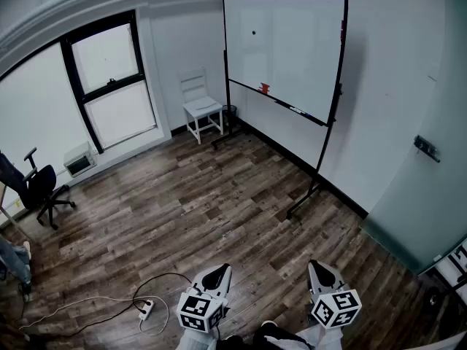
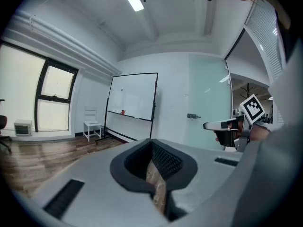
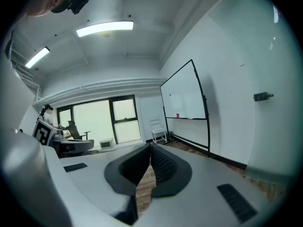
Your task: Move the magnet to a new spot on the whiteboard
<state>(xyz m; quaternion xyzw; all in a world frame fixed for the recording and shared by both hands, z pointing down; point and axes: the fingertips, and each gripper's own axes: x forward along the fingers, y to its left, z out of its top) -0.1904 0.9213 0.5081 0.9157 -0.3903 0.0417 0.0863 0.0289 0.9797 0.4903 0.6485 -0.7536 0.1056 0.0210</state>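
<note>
We held two claws low at the bottom edge of the head view, well apart from the one whiteboard (image 1: pixel 292 46) that stood on its wheeled stand against the far wall. The left claw (image 1: pixel 218 270) had its two jaws closed tip to tip with nothing between them; only a sliver of wooden floor (image 1: pixel 219 210) showed through the gap behind the tips. The right claw (image 1: pixel 318 267) looked the same, its two jaws met at the tips and were empty. Both pointed roughly level toward the board.

We counted one magnet (image 1: pixel 254 32), a small dark dot on the upper left part of the white surface, with no claw anywhere near it. On the board's tray sat one small red object (image 1: pixel 264 87); we could not tell what it was.

Beside the board's left end stood one white chair (image 1: pixel 201 110). One black office chair (image 1: pixel 40 188) stood at the far left, near the one tall dark-framed window (image 1: pixel 109 79). One white power strip (image 1: pixel 146 310) lay on the floor with loose cables, just left of the left claw.
</note>
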